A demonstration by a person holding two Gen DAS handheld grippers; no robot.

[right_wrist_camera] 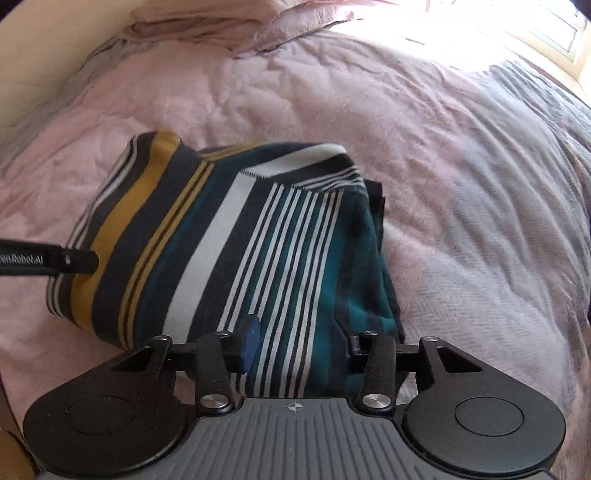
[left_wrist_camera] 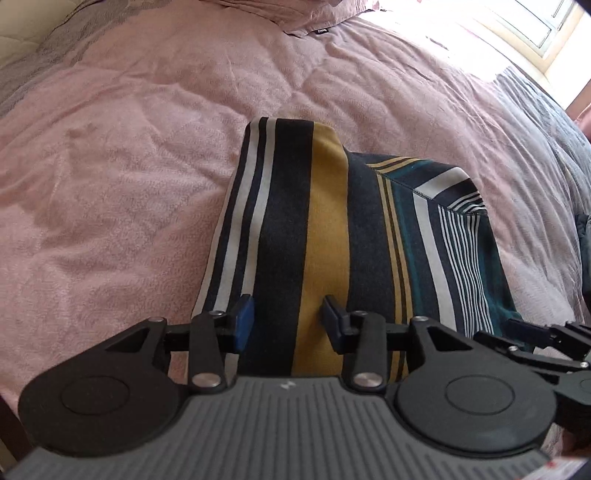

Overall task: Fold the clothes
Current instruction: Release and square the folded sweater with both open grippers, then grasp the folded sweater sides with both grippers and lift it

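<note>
Right gripper (right_wrist_camera: 295, 338) hovering over a folded striped shirt (right_wrist_camera: 236, 251) on a pink quilt (right_wrist_camera: 461, 155).

The shirt is lying folded into a compact block, its navy, mustard, teal and white stripes running away from the camera. The right gripper's jaws are standing apart at the shirt's near edge; the blue pad (right_wrist_camera: 249, 343) is sitting over the thin white stripes, the other finger over the teal part. The left gripper (right_wrist_camera: 48, 260) is reaching in at the shirt's left side, its tip touching the mustard band. Beyond the shirt, pillows (right_wrist_camera: 207, 26) are lying against the headboard.

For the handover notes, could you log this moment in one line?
striped garment: folded, on pink bedspread | left gripper: open | right gripper: open
</note>
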